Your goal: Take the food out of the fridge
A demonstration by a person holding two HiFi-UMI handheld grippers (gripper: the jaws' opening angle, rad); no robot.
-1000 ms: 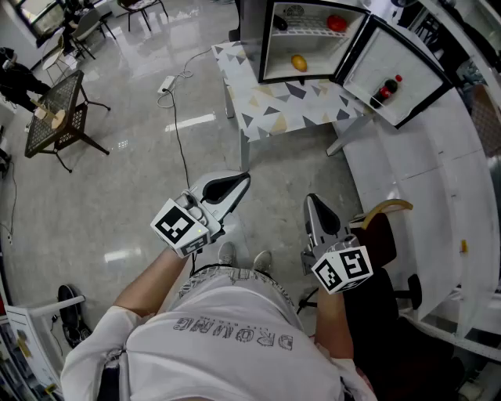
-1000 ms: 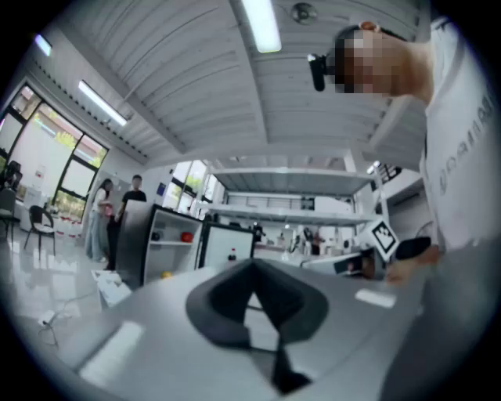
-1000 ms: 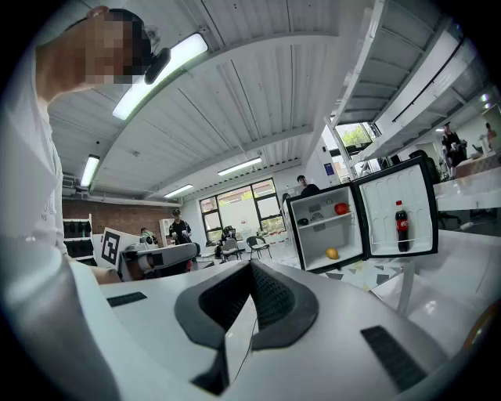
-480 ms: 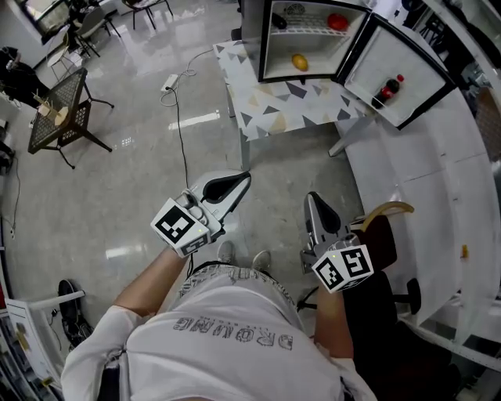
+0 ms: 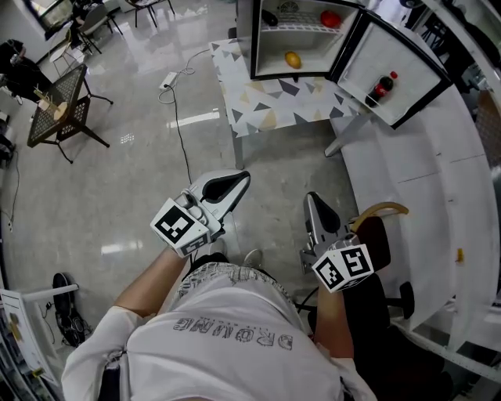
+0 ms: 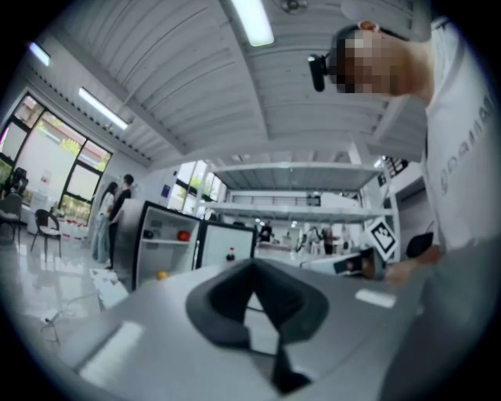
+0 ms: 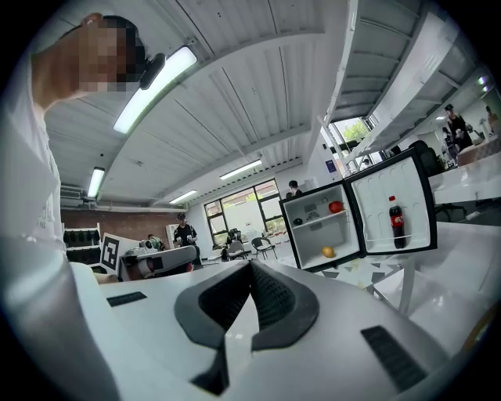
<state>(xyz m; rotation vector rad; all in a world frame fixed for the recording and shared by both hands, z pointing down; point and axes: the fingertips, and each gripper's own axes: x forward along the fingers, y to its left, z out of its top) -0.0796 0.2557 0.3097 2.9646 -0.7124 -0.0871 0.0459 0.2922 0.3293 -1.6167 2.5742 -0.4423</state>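
Note:
A small fridge [image 5: 305,39] stands open on a patterned table [image 5: 274,98], far ahead of both grippers. Inside it, a red fruit [image 5: 330,19] and a dark item [image 5: 270,17] lie on the upper shelf, and a yellow fruit [image 5: 292,59] lies on the bottom. A cola bottle [image 5: 381,88] stands in the open door. My left gripper [image 5: 244,178] and right gripper [image 5: 311,200] are held side by side over the floor, both shut and empty. The right gripper view shows the fridge [image 7: 325,227], red fruit [image 7: 336,207], yellow fruit [image 7: 329,252] and bottle [image 7: 396,221] beyond the right gripper [image 7: 251,266]. The left gripper [image 6: 252,266] also faces the fridge [image 6: 160,243].
A white counter [image 5: 438,180] runs along the right, with a dark chair [image 5: 383,235] close to my right gripper. A power strip and cable [image 5: 168,82] lie on the floor left of the table. A black lattice table [image 5: 59,110] stands far left. People stand in the background.
The fridge and table have slid toward the top of the head view and the feet have shifted. Both grippers keep their place in the view and stay shut.

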